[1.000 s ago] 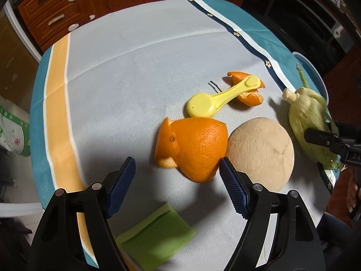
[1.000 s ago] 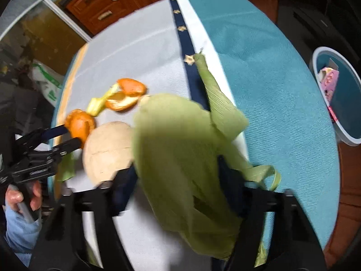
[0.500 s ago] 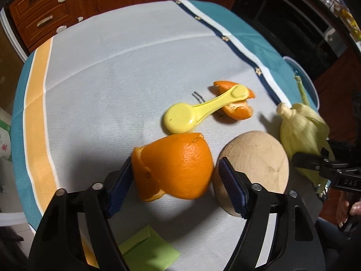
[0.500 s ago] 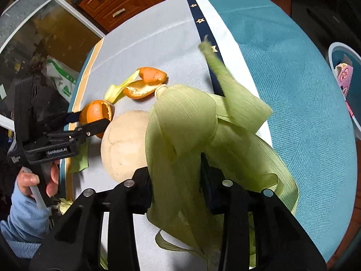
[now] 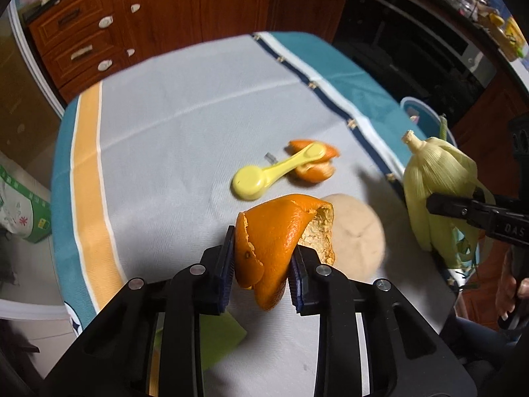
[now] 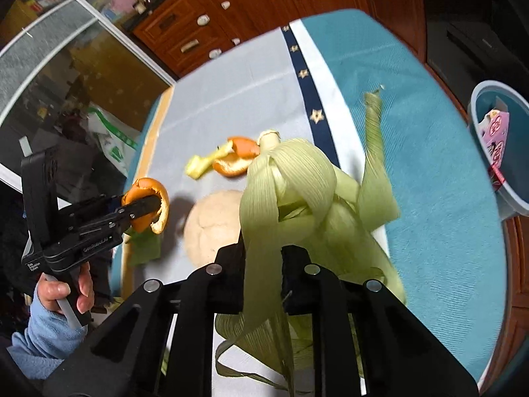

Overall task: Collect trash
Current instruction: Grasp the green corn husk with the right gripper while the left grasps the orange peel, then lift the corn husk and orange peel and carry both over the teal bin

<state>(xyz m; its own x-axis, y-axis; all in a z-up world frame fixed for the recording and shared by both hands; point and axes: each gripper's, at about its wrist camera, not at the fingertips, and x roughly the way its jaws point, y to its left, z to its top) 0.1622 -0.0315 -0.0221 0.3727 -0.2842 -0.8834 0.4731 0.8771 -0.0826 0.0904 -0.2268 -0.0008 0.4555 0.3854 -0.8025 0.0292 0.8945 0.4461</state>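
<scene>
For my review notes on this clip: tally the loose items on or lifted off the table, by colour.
Orange: 2, large orange peel, small orange peel
Yellow: 1, plastic scoop
Green: 2, corn husk, paper
Tan: 1, round rind
Total: 6

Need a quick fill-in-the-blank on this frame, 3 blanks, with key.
1. The left gripper is closing on a large piece of ____ peel.
2. The right gripper is closing on pale green corn ____.
3. The yellow spoon on the tablecloth rests its handle on a smaller ____ peel.

Missing words: orange; husks; orange
</scene>
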